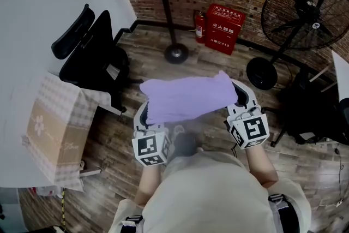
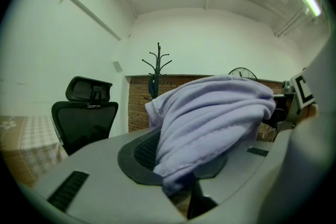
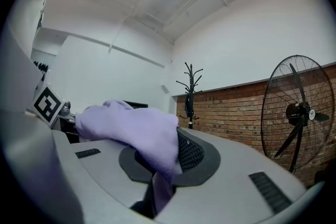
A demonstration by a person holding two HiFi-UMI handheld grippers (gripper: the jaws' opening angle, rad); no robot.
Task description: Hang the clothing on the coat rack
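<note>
Lilac clothing [image 1: 185,96], pinched by left hand-held gripper [image 2: 185,178] and right hand-held gripper [image 3: 160,173], hides their tips.

Coat rack [image 1: 166,13] was cut off by the head view's top edge; the garment [image 1: 185,96] hid the jaw tips of the left gripper [image 2: 178,165] and right gripper [image 3: 163,162].

Wooden floor [image 1: 210,65] under coat rack [image 1: 167,11], fan [image 1: 299,22], chair [image 1: 94,58]
</note>
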